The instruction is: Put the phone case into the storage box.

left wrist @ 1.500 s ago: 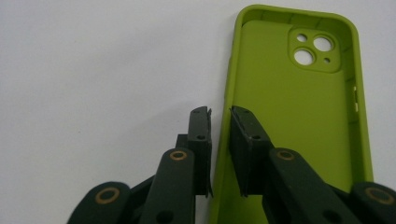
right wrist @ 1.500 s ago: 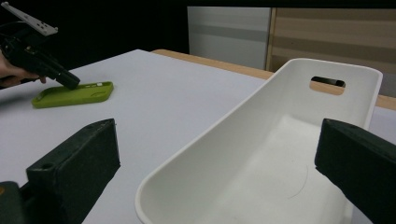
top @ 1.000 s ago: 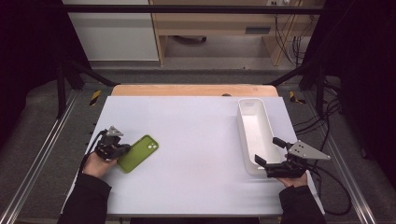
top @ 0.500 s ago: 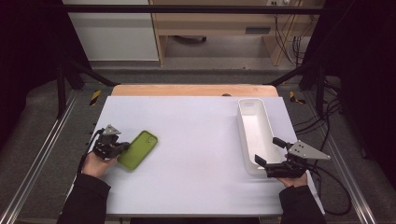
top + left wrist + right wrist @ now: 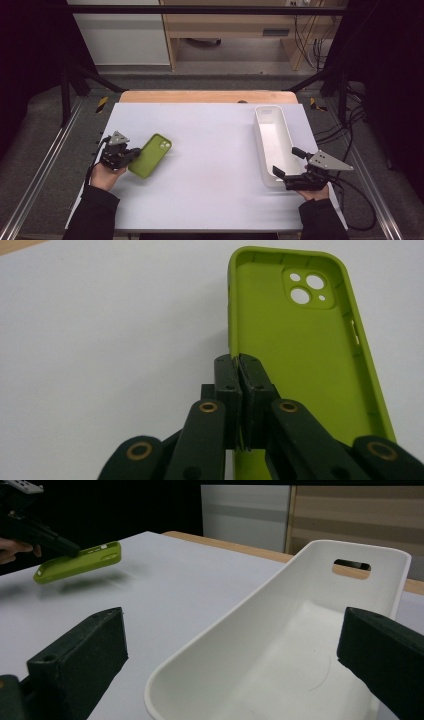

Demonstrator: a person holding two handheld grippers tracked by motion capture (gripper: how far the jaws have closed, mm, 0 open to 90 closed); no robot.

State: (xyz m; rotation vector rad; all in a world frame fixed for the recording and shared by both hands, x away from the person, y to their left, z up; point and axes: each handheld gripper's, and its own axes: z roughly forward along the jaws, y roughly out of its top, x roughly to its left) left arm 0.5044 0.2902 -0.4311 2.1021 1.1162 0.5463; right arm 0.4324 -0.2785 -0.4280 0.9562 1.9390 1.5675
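Lime-green and rubbery, the empty soft phone case [image 5: 305, 355] with its camera cut-outs sits pinched by one long edge between the jaws of the left gripper [image 5: 239, 362], which are closed tight on that rim with almost no gap between the black pads. In the high view the left gripper [image 5: 131, 155] holds the case [image 5: 150, 155] over the left part of the white table [image 5: 210, 150]; in the right gripper view the case [image 5: 80, 562] hangs clear of the table top, tilted, with its shadow below it. The right gripper [image 5: 290, 167] stands wide open at the near end of the long white plastic bin [image 5: 272, 137], its two black jaws apart on either side of the bin's near rim [image 5: 200, 680], gripping nothing.
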